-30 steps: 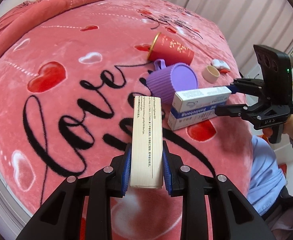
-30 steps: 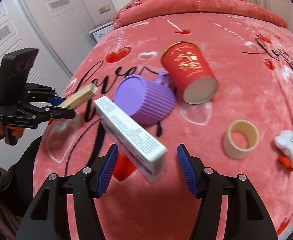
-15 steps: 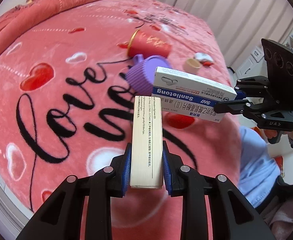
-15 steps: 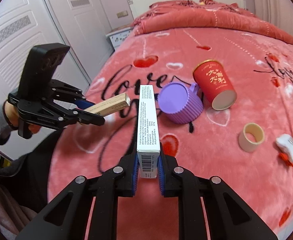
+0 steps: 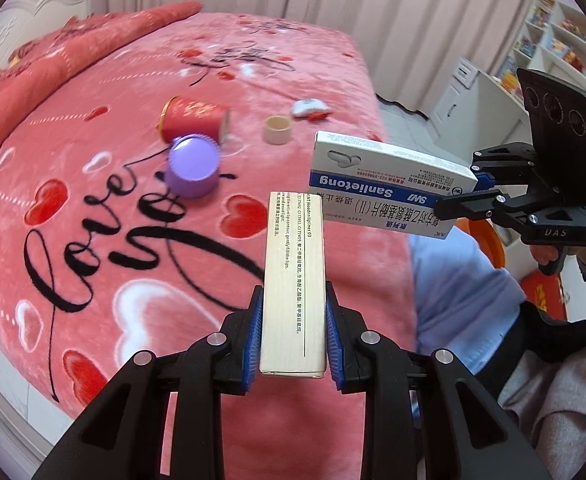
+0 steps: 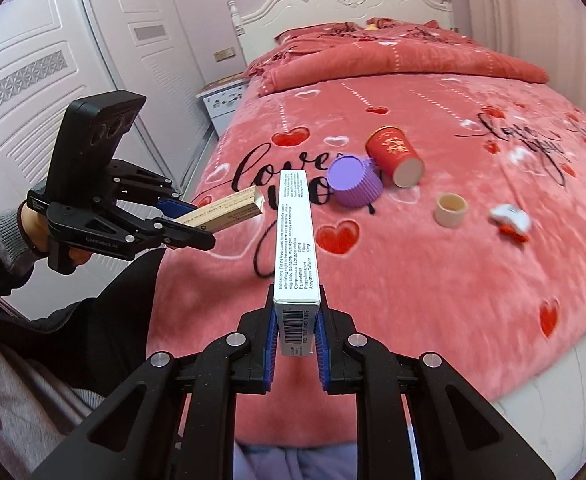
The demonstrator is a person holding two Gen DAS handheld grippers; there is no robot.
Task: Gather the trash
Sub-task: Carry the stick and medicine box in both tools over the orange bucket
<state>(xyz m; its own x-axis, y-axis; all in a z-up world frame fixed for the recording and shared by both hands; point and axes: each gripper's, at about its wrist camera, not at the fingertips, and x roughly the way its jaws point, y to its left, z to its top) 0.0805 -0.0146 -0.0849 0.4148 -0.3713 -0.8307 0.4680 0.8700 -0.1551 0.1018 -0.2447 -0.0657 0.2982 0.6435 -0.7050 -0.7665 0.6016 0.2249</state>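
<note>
My left gripper is shut on a long beige lipliner box and holds it above the bed's near edge; it also shows in the right wrist view. My right gripper is shut on a white and blue medicine box, lifted off the bed; the box shows in the left wrist view just right of the beige box. On the pink blanket lie a red paper cup, an upturned purple cup, a beige tape ring and a white and red scrap.
White wardrobe doors stand left of the bed, with a nightstand by the headboard. Curtains and shelves are beyond the bed's far side. The person's lap is close below both grippers.
My right gripper closed on the medicine box and lifted it off the bed. Both grippers have drawn back and up from the blanket with their boxes.
</note>
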